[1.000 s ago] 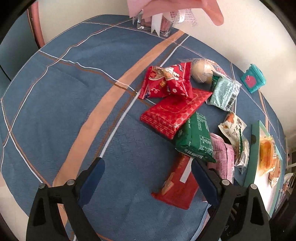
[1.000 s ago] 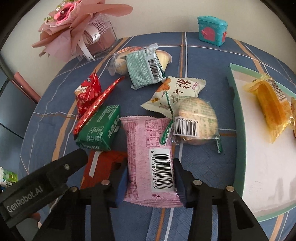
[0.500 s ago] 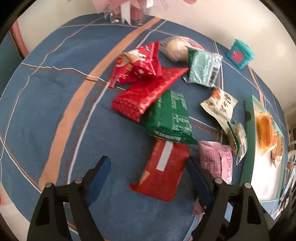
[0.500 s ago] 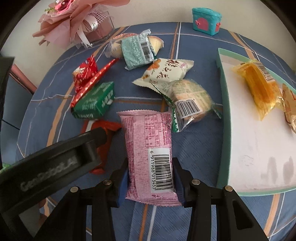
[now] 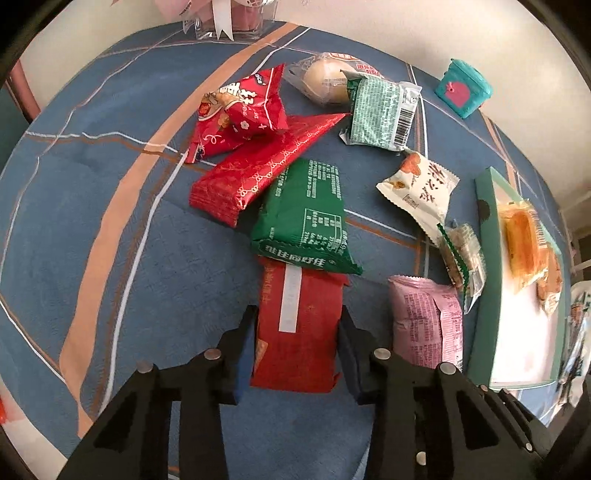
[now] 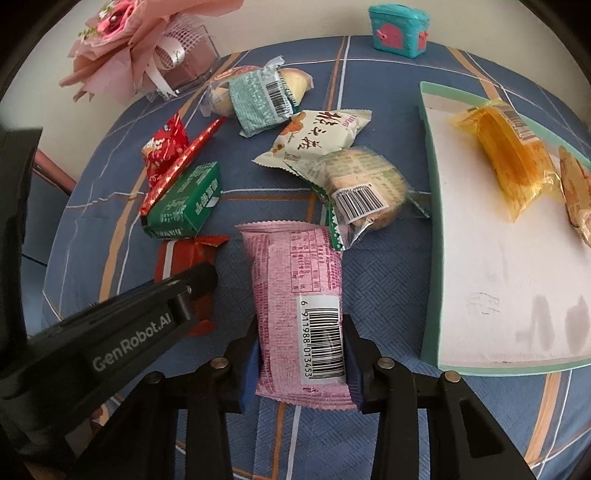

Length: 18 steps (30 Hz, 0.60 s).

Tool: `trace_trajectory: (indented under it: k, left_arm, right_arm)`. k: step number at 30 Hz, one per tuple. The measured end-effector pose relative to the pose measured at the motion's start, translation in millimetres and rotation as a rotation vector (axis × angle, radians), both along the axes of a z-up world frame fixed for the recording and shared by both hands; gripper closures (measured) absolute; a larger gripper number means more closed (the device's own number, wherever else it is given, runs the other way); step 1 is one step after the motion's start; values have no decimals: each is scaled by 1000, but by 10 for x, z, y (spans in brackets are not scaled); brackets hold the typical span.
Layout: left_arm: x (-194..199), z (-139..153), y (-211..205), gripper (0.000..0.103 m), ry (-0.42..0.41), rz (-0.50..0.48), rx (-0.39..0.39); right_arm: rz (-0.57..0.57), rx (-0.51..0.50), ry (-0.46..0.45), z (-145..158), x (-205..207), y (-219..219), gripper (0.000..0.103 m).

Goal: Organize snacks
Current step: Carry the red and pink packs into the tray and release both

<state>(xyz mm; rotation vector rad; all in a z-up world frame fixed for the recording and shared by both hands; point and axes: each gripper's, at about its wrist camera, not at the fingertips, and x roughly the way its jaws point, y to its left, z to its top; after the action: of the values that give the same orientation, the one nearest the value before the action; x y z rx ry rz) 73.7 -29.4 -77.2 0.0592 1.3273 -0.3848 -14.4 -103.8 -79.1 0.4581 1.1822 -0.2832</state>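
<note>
A red snack packet (image 5: 299, 314) lies on the blue tablecloth, its far end under a green packet (image 5: 306, 214). My left gripper (image 5: 297, 347) points down over it, jaws closing, both pads against its long sides. Just to the right lies a pink packet (image 5: 424, 321). In the right wrist view my right gripper (image 6: 301, 354) has its jaws closing on this pink packet (image 6: 295, 280) at the barcode end, pads pressing its sides. The left gripper's body (image 6: 129, 339) covers part of the red packet (image 6: 181, 254). A teal-rimmed white tray (image 6: 428, 221) stands to the right.
The tray holds a yellow wrapped cake (image 6: 506, 151) and another snack at its right edge. Loose on the cloth are a white packet (image 6: 317, 136), a clear-wrapped cake (image 6: 362, 188), a pale green packet (image 6: 258, 99) and red packets (image 5: 240, 110). A bouquet (image 6: 147, 48) and a teal box (image 6: 399, 29) stand at the back.
My left gripper has come over the red packet and its wide jaws have narrowed onto its sides. The right gripper, still on the pink packet, has shifted a little towards the tray.
</note>
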Motion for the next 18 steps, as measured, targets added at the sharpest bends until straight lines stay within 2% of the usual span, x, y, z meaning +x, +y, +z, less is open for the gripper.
trace_trajectory:
  k: [8,18]
  left_arm:
    - [16,112,164,62,39,18,-80]
    - [-77,537,114,62,-38,17,-158]
  right_arm:
    - [-52,56,-42,215,-129,-251,63]
    - [-110,56,-137,614,-299,-488,63]
